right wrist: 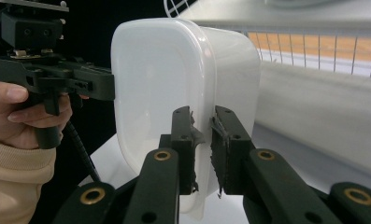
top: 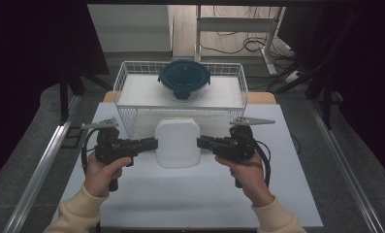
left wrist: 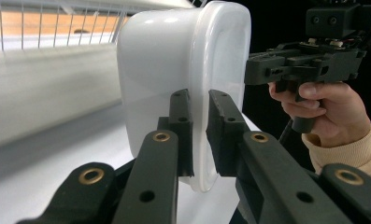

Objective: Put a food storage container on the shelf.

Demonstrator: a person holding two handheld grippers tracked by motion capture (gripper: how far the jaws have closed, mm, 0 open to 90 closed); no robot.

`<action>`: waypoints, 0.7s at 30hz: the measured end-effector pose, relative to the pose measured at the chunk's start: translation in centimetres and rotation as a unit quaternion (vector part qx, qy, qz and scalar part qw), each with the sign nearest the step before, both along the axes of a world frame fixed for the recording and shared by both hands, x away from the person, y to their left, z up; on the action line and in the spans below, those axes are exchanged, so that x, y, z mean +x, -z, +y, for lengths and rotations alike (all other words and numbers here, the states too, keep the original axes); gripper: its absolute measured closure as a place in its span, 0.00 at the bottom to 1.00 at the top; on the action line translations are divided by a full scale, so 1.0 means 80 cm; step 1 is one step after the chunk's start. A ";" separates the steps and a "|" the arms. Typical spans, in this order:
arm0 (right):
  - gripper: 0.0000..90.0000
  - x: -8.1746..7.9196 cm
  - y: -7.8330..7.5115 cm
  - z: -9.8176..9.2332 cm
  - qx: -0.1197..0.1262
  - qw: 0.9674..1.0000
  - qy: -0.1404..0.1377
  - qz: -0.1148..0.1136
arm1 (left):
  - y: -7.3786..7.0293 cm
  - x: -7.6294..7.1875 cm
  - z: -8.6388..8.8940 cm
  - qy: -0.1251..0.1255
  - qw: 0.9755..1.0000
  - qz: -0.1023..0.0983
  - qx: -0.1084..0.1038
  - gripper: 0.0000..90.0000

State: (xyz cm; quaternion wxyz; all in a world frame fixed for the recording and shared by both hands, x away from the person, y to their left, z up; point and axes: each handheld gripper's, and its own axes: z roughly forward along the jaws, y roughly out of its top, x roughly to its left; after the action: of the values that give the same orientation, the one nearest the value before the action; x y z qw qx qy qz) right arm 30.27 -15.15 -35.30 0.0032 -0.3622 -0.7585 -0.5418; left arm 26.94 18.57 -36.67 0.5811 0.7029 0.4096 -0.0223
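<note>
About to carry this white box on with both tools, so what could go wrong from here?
1. Each tool, left and right, pinches only the thin rim of the white rounded plastic box; it could slip or tilt.
2. The white wire basket stands right behind; the box may catch its front edge.
3. The round glass container with the dark blue lid already sits inside.
</note>
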 end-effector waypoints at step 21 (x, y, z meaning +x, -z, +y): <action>0.87 0.020 -0.060 0.001 0.000 1.000 0.004 -0.023 | -0.060 0.025 0.001 0.003 1.000 -0.025 0.002 0.90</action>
State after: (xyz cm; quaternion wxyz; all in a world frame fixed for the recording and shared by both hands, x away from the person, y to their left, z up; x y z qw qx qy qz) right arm 31.87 -15.05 -30.49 -0.0164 -0.3522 -0.7567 -0.5505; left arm 28.98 18.65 -31.84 0.5899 0.7056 0.3926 -0.0060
